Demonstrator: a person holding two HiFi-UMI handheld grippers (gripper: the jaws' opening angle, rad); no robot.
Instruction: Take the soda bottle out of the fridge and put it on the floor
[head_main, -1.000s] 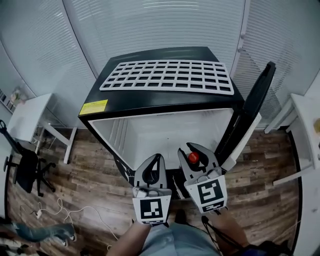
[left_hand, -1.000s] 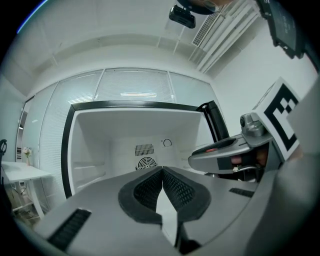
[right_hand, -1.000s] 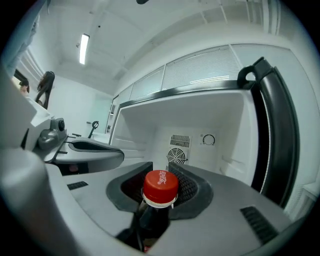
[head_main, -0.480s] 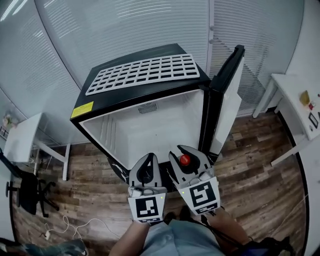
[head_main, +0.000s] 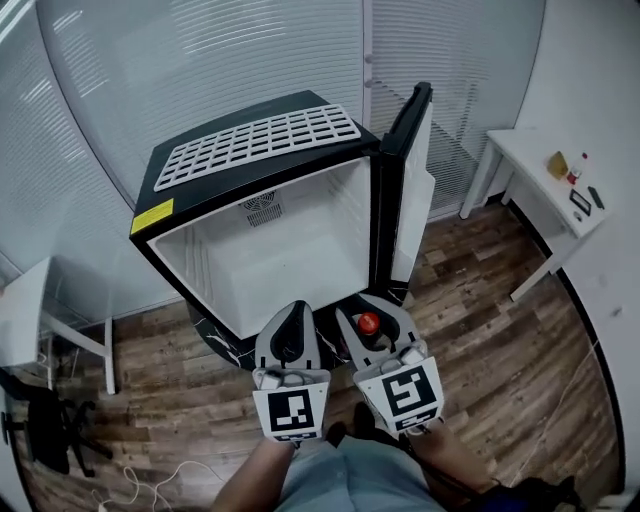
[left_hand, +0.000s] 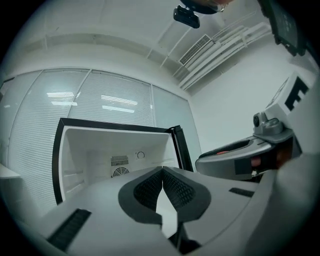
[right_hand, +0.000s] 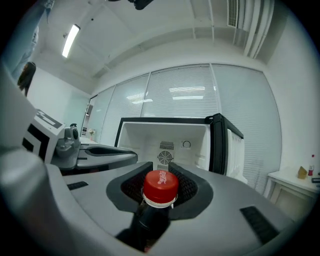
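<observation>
The black fridge (head_main: 155, 215) is being faced with its white cavity open toward both sets of jaws, ahead of and beyond their tips, and its door (head_main: 405, 170) is being left swung out on the far side of the right jaws. No bottle is being shown in the part of the cavity that can be seen. The wooden floor (head_main: 480, 330) is being seen spread out below both tools. The right gripper (head_main: 372, 312) is being carried with its jaws partly closed round the neck of the soda bottle (right_hand: 160, 187): the red cap is being held just above the pads, and the dark body is being left to hang beneath them, mostly hidden. The bottle's long axis is being held upright, so it is judged that the floor lies straight down along that axis and that only a lowering remains to be made. The left gripper (head_main: 290, 322) is being carried just beside the right one, on its left, with its pads pressed together on nothing; the bottle is thus being borne by the right tool alone.
</observation>
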